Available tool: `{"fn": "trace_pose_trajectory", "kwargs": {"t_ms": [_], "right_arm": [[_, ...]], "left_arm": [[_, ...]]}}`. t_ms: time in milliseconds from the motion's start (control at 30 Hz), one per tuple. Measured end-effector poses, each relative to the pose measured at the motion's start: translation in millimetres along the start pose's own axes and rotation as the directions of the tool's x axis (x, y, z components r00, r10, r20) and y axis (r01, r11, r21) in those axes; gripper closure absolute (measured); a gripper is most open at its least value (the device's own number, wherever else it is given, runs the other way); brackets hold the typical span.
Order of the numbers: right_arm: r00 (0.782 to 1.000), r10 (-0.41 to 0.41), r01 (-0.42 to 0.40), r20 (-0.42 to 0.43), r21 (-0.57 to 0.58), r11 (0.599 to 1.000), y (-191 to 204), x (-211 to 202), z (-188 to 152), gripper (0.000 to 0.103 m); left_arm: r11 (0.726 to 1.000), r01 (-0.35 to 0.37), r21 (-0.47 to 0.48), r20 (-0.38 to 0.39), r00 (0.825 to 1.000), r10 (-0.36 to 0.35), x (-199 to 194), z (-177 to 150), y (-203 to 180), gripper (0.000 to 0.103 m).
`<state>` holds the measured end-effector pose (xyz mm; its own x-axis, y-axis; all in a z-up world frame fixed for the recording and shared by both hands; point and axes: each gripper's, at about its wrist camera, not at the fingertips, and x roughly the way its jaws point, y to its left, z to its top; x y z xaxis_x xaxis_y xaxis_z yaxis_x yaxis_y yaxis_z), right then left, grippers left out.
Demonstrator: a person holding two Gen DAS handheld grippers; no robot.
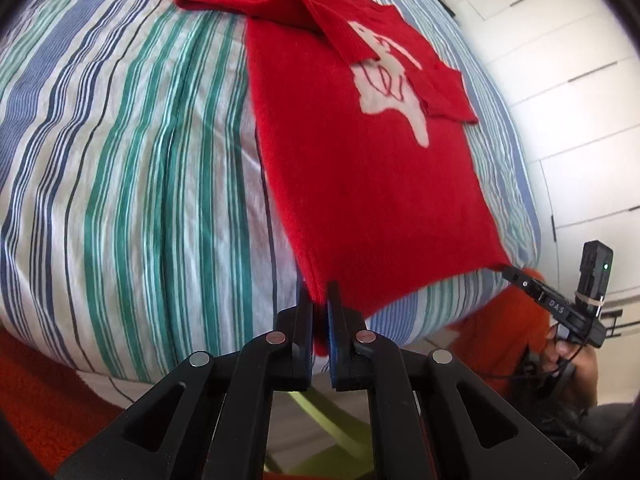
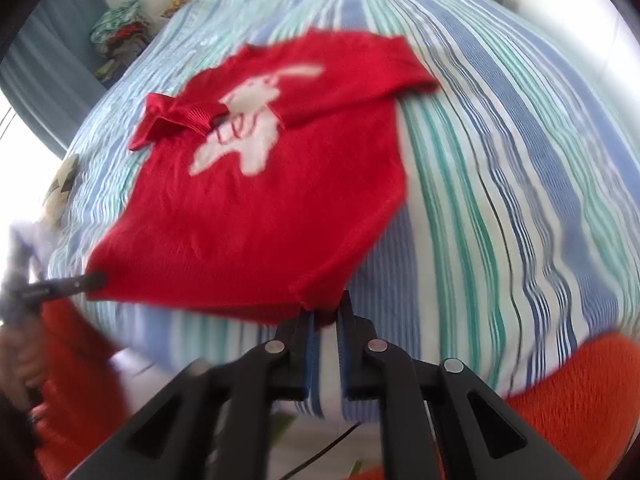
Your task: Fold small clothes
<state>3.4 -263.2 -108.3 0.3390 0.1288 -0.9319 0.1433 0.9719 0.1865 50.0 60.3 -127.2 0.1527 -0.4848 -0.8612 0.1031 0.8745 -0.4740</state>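
A small red sweater (image 1: 360,168) with a white animal figure lies on the striped bed cover, both sleeves folded across its chest. My left gripper (image 1: 320,294) is shut on the sweater's near left hem corner. My right gripper (image 2: 325,312) is shut on the near right hem corner of the sweater (image 2: 256,208). The hem is lifted a little off the bed between the two. Each gripper shows in the other's view: the right one (image 1: 510,269) at the right, the left one (image 2: 94,280) at the left.
The bed cover (image 1: 132,184) has blue, green and white stripes and drops off at the near edge. An orange rug (image 2: 576,408) lies on the floor below. White cupboard doors (image 1: 560,80) stand to the right. A pile of clothes (image 2: 120,28) lies at the far end of the bed.
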Motion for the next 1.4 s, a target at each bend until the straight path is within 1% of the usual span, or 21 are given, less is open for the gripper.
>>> {"fn": "trace_pose_trajectory", "kwargs": {"t_ms": [33, 100, 133, 167, 200, 267, 300, 333, 367, 433, 467, 500, 533, 633, 700, 733, 833, 933, 1100, 1200, 1400], "right_arm": [[0.999, -0.01, 0.012, -0.032, 0.042, 0.999, -9.3, 0.0, -8.1, 0.09], [0.998, 0.006, 0.001, -0.07, 0.108, 0.994, -24.3, 0.8, -18.0, 0.076], [0.997, 0.035, -0.026, -0.063, 0.142, 0.99, -30.0, -1.2, -18.7, 0.06], [0.997, 0.069, -0.062, -0.036, 0.177, 0.982, -36.7, -5.9, -16.8, 0.047], [0.995, 0.098, -0.096, -0.002, 0.207, 0.974, -44.0, -8.5, -14.5, 0.043], [0.985, 0.165, -0.173, 0.052, 0.266, 0.948, -57.0, -11.2, -6.9, 0.041], [0.977, 0.203, -0.214, 0.069, 0.285, 0.934, -61.8, -9.4, -3.9, 0.041], [0.967, 0.242, -0.254, 0.079, 0.291, 0.922, -65.2, -3.6, -0.7, 0.041], [0.961, 0.267, -0.276, 0.072, 0.284, 0.918, -64.2, 6.1, 3.9, 0.041], [0.956, 0.292, -0.284, 0.009, 0.265, 0.922, -58.2, 32.5, 9.7, 0.042], [0.945, 0.326, -0.309, -0.027, 0.251, 0.917, -53.2, 46.5, 11.4, 0.052], [0.937, 0.345, -0.323, -0.059, 0.235, 0.917, -45.4, 56.9, 12.7, 0.067], [0.942, 0.324, -0.302, -0.084, 0.204, 0.931, -36.3, 62.3, 14.3, 0.099], [0.981, 0.171, -0.163, -0.092, 0.086, 0.983, -19.3, 48.3, 17.6, 0.099], [0.994, 0.08, -0.075, -0.08, 0.061, 0.995, -22.2, 31.8, 16.5, 0.099], [0.995, 0.058, -0.051, -0.086, 0.072, 0.996, -27.9, 29.2, 14.2, 0.099], [0.988, 0.076, -0.056, -0.136, 0.145, 0.988, -45.8, 43.1, 8.8, 0.099], [0.986, 0.079, -0.053, -0.147, 0.17, 0.984, -48.8, 54.4, 10.9, 0.099], [0.985, 0.076, -0.048, -0.152, 0.176, 0.983, -46.0, 64.1, 11.6, 0.099], [0.986, 0.055, -0.03, -0.155, 0.157, 0.987, -42.8, 66.1, 9.3, 0.099], [0.987, 0.029, -0.006, -0.158, 0.139, 0.99, -35.9, 72.1, 10.6, 0.099]], "left_arm": [[0.999, -0.034, 0.018, -0.001, 0.999, 0.034, 4.0, -1.2, -0.8, 0.096], [0.996, -0.082, 0.027, -0.013, 0.997, 0.083, 8.7, -3.7, 2.7, 0.093], [0.997, -0.079, 0.011, -0.016, 0.997, 0.079, 11.3, -2.5, 5.7, 0.091], [0.998, -0.065, -0.014, -0.013, 0.998, 0.065, 12.3, -2.0, 9.9, 0.081], [0.998, -0.048, -0.04, -0.003, 0.999, 0.048, 10.7, -2.3, 14.1, 0.065], [0.996, -0.02, -0.088, 0.045, 0.999, 0.024, 7.5, -3.0, 21.8, 0.046], [0.994, 0.001, -0.105, 0.065, 0.998, 0.006, 7.7, -3.5, 25.5, 0.044], [0.992, 0.014, -0.124, 0.064, 0.998, -0.006, 11.0, -3.6, 29.1, 0.044], [0.99, 0.018, -0.139, 0.052, 0.999, -0.01, 15.0, -3.3, 31.1, 0.047], [0.991, 0.032, -0.133, 0.042, 0.999, -0.027, 24.0, 0.7, 27.7, 0.076], [0.993, 0.037, -0.11, 0.021, 0.999, -0.035, 29.0, 3.0, 23.6, 0.099], [0.995, 0.019, -0.097, 0.016, 1.0, -0.017, 30.5, 4.6, 19.8, 0.101], [0.996, -0.012, -0.092, 0.02, 1.0, 0.014, 28.5, 4.1, 17.5, 0.101], [0.991, -0.078, -0.112, 0.03, 0.996, 0.082, 17.4, -2.0, 20.2, 0.102], [0.985, -0.111, -0.131, 0.029, 0.993, 0.116, 17.6, -5.8, 24.6, 0.102], [0.983, -0.124, -0.137, 0.024, 0.991, 0.128, 21.2, -5.9, 24.5, 0.102], [0.973, -0.201, -0.112, 0.007, 0.979, 0.203, 31.2, -3.4, 18.4, 0.102], [0.965, -0.247, -0.083, 0.001, 0.969, 0.248, 33.6, -3.6, 14.3, 0.102], [0.959, -0.272, -0.073, -0.002, 0.962, 0.273, 41.4, -2.0, 13.1, 0.101], [0.956, -0.286, -0.065, -0.004, 0.958, 0.286, 45.3, -0.7, 11.6, 0.101], [0.956, -0.285, -0.065, -0.003, 0.958, 0.285, 47.7, -0.8, 10.7, 0.101]]}}
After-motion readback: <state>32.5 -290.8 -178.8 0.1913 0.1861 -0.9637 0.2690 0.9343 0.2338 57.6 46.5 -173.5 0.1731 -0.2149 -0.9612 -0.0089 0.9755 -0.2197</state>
